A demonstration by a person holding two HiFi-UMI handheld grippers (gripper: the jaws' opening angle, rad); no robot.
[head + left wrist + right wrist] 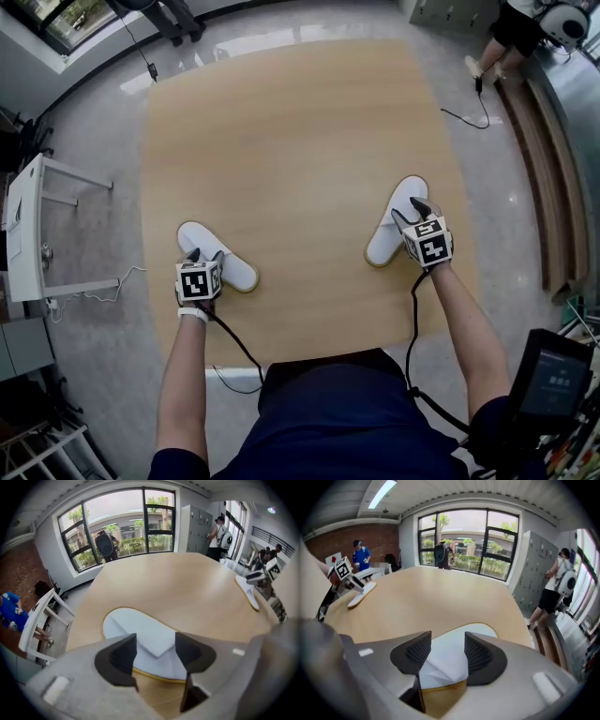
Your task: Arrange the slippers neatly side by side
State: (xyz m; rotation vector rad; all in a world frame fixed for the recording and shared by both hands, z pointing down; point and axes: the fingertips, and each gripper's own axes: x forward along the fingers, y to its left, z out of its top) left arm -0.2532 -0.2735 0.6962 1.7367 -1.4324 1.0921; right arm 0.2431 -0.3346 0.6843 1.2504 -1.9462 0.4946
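Slipper at left (pixel 236 272) & slipper at right (pixel 392 225): white, yellow-edged soles, well apart.

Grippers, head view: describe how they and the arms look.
The left gripper and right gripper each carry a white cube with black square markers, grey bodies and dark ribbed tongs. A black cable trails from each. Arms are bare below dark navy sleeves; a white wristband on the left.

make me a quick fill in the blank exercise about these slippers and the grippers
___ slippers lie far apart on the table.
The left slipper and the right slipper are both ___ in colour.
The left gripper and the right gripper each hang over a slipper with jaws ___.
Missing words: two; white; open
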